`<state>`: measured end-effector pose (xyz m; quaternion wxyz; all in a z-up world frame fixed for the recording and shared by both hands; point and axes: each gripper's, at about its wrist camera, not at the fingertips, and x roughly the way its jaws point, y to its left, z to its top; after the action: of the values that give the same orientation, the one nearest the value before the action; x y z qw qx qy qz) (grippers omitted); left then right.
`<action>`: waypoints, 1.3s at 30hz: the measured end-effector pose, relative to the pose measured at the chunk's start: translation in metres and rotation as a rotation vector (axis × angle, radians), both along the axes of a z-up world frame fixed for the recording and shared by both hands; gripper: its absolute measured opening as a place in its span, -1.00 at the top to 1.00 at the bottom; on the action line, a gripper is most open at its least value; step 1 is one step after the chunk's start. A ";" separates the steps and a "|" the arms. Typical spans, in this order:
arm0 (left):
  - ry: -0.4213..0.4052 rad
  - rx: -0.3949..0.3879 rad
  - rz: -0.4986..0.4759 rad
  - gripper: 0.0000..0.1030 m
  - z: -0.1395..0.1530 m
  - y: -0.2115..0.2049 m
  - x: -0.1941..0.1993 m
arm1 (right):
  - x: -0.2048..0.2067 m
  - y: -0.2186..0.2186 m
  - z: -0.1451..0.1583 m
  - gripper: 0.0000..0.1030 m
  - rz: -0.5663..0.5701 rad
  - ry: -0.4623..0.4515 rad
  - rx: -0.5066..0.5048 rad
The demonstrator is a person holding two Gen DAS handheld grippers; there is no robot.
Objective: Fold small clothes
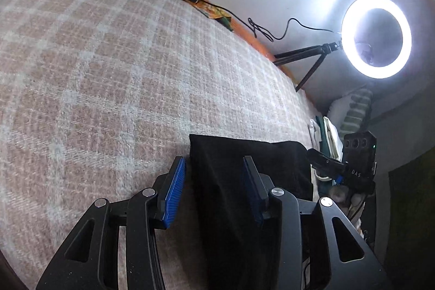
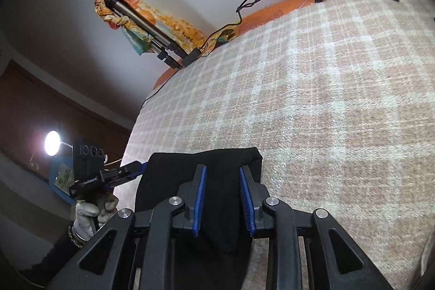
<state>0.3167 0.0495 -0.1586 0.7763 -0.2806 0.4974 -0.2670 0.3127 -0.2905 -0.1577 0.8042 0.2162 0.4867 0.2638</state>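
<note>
- Small black cloth garment (image 1: 244, 162), flat and dark, lying at the near edge of a bed under a pink-and-cream checked woollen blanket (image 1: 108, 67).
- Left gripper (image 1: 214, 189), black frame with ribbed blue pads: jaws partly apart, straddling the garment's left edge; left pad over bare blanket, right pad over the black cloth; no pinch visible.
- Right gripper (image 2: 221, 197), same build: jaws narrowly apart, black cloth running between the blue pads; pressing or not, impossible to tell.
- Gloved hand (image 2: 92, 211) carrying the other gripper, visible at the near left of the right wrist view.
- White glowing ring light (image 1: 376, 37) on a tripod, far right, well clear of the cloth.
- Likely step: gripping the two near corners for a fold away toward the far side.
- For a clean fold: pinch one layer only at each corner, lift both together, keep the edge taut and level, avoid snagging the blanket's pile.
</note>
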 end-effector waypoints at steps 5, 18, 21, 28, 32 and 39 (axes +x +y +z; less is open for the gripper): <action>-0.001 -0.034 0.018 0.89 -0.007 0.002 0.003 | 0.003 0.005 -0.006 0.90 -0.014 0.001 -0.032; -0.097 0.074 0.076 0.96 -0.001 0.002 0.004 | 0.010 0.009 -0.006 0.98 -0.052 -0.042 -0.146; -0.103 0.082 0.071 0.96 0.007 0.007 -0.001 | 0.008 0.005 -0.002 0.88 -0.060 -0.046 -0.170; -0.098 0.102 0.044 0.39 0.031 0.008 -0.034 | -0.012 -0.018 0.016 0.28 -0.116 -0.084 -0.183; -0.047 0.063 0.044 0.24 0.031 0.011 -0.061 | -0.021 -0.022 0.022 0.03 -0.105 -0.087 -0.160; 0.118 -0.067 0.074 0.24 0.004 0.019 -0.107 | -0.026 -0.016 0.012 -0.13 -0.063 -0.051 -0.099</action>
<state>0.2095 0.0689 -0.1544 0.7451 -0.3396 0.5225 -0.2376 0.2870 -0.3068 -0.1457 0.8341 0.1844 0.4714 0.2192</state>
